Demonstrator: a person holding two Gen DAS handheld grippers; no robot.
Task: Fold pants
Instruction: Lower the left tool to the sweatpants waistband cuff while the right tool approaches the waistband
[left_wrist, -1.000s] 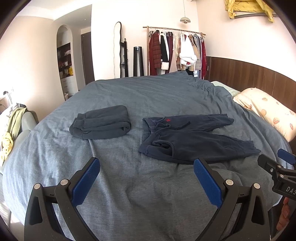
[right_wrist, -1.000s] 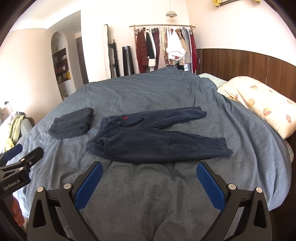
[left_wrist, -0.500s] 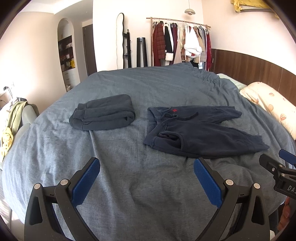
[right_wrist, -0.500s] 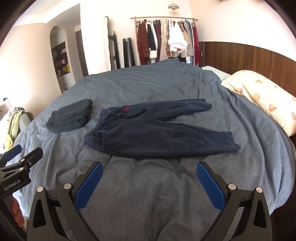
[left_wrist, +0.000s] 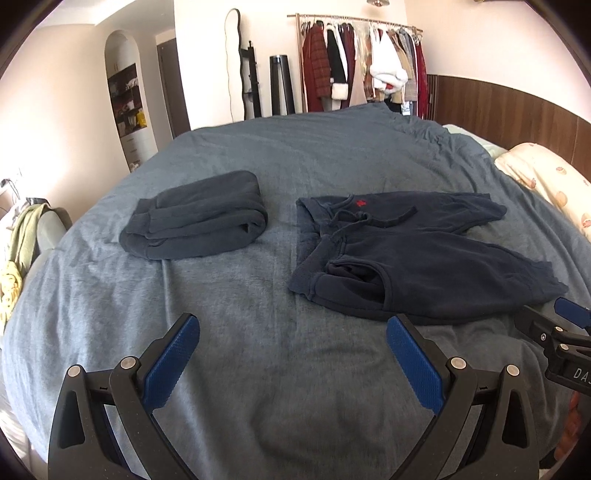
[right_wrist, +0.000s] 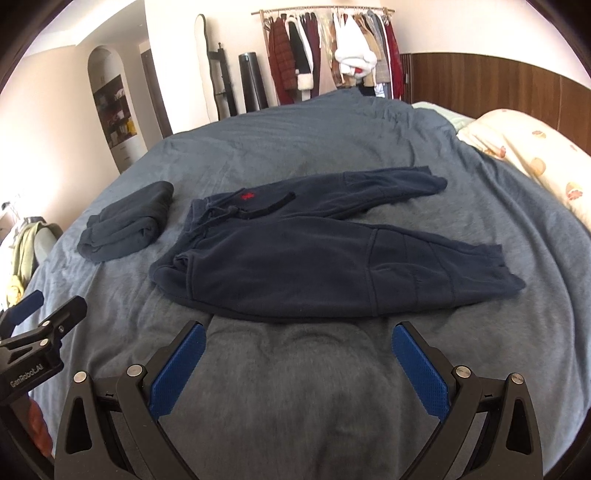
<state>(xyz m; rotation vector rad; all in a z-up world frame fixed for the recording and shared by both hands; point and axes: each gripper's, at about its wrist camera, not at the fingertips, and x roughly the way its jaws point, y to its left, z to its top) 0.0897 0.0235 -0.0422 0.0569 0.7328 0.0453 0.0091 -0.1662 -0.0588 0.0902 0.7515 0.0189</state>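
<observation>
Dark navy pants (right_wrist: 295, 266) with a small red logo lie spread flat on the grey-blue bed cover (right_wrist: 295, 387), waistband to the left and both legs running right. They also show in the left wrist view (left_wrist: 413, 258). My left gripper (left_wrist: 293, 332) is open and empty, hovering above the cover in front of the waistband. My right gripper (right_wrist: 299, 334) is open and empty, just in front of the near leg's edge.
A folded dark garment (left_wrist: 195, 221) lies left of the pants, also in the right wrist view (right_wrist: 129, 225). A patterned pillow (right_wrist: 528, 155) lies at the right, with a wooden headboard behind. A clothes rack (left_wrist: 358, 70) stands at the far wall.
Both grippers have moved forward and lower toward the pants, which now look larger and nearer. Both stay open. The pants have not moved.
</observation>
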